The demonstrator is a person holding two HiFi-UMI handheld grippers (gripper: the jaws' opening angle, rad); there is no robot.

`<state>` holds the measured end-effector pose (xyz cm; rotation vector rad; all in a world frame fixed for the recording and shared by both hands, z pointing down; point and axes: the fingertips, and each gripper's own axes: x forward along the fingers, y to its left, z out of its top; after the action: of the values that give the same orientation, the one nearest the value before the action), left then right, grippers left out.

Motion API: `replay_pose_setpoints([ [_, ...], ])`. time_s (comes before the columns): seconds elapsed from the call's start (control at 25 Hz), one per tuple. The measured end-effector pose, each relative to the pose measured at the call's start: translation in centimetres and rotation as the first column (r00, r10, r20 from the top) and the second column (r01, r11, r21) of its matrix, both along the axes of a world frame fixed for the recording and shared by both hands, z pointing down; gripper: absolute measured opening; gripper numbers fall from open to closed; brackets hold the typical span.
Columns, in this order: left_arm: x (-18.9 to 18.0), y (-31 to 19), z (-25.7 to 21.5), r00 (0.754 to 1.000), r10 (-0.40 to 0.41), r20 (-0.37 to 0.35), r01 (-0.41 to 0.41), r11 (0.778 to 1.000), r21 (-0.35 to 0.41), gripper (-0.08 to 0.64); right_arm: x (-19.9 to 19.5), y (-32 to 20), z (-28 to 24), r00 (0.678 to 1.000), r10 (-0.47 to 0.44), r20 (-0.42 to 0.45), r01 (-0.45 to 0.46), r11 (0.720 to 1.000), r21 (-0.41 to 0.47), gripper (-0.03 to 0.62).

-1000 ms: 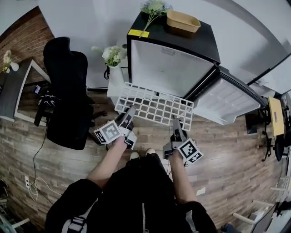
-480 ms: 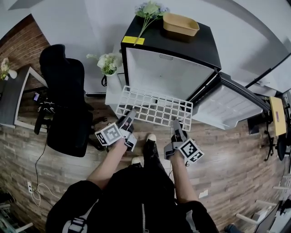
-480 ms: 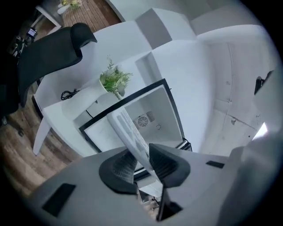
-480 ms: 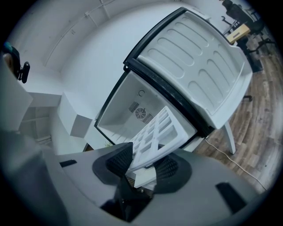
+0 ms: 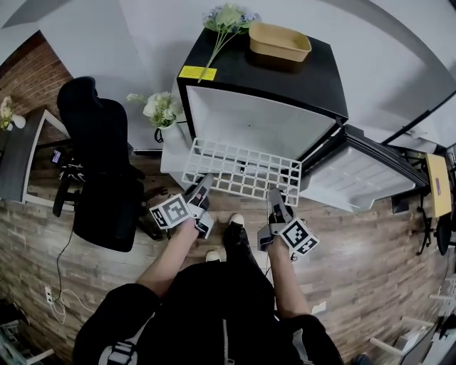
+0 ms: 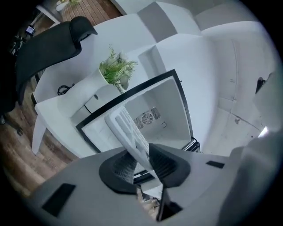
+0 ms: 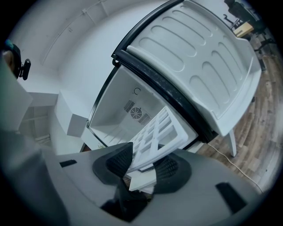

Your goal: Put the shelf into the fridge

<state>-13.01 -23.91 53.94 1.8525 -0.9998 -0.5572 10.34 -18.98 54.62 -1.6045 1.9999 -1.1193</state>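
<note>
A black office chair [image 5: 100, 164] stands at the far left on the wood-pattern floor [image 5: 370, 285]. Just right of it, a vase of white flowers [image 5: 158, 108] sits on a low white stand beside the fridge.

The left gripper [image 5: 201, 187] holds the near left edge of the shelf [image 5: 242, 170]. In the left gripper view its two ribbed pads are pressed onto the white grid from either side, with the shelf running edge-on away from them toward the fridge.

The shelf is a white rectangular grid, held roughly level in front of the open fridge [image 5: 263, 71]. Its far edge lies at the lower mouth of the compartment. Whether it has crossed the threshold cannot be told. The compartment is white and has a round fan grille on its back wall. The fridge top is black and carries a yellow label [image 5: 197, 73], a flower stem [image 5: 224, 21] and a tan tray [image 5: 279, 41].

The right gripper [image 5: 274, 198] holds the near right edge of the shelf. In the right gripper view its pads are clamped on the grid's border.

The fridge door [image 5: 363, 178] stands swung open at the right, with its white inner liner facing up.
</note>
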Motion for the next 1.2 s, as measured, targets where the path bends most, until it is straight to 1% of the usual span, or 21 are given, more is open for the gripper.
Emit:
replay_pose_setpoints([
  [0.36, 1.0, -2.0, 1.1, 1.000, 0.012, 0.006, -0.012, 1.000, -0.025, 0.097, 0.8, -1.9, 1.0, 1.000, -0.009, 0.012, 0.009, 1.000, -0.016, 0.149],
  [0.92, 0.9, -4.6, 2.0, 1.000, 0.001, 0.016, -0.001, 0.999, -0.046, 0.097, 0.8, -4.7, 2.0, 1.000, -0.009, 0.028, 0.010, 0.999, -0.038, 0.144],
  [1.08, 0.8, -4.8, 2.2, 1.000, -0.003, 0.004, 0.003, 0.999, -0.041, 0.095, 0.8, -4.9, 2.2, 0.999, 0.002, 0.039, -0.001, 0.999, -0.035, 0.141],
  [1.2, 1.0, -5.1, 2.1, 1.000, -0.002, -0.008, 0.002, 0.999, -0.039, 0.095, 1.1, -5.3, 2.1, 0.999, 0.008, 0.031, -0.007, 0.999, -0.038, 0.141],
])
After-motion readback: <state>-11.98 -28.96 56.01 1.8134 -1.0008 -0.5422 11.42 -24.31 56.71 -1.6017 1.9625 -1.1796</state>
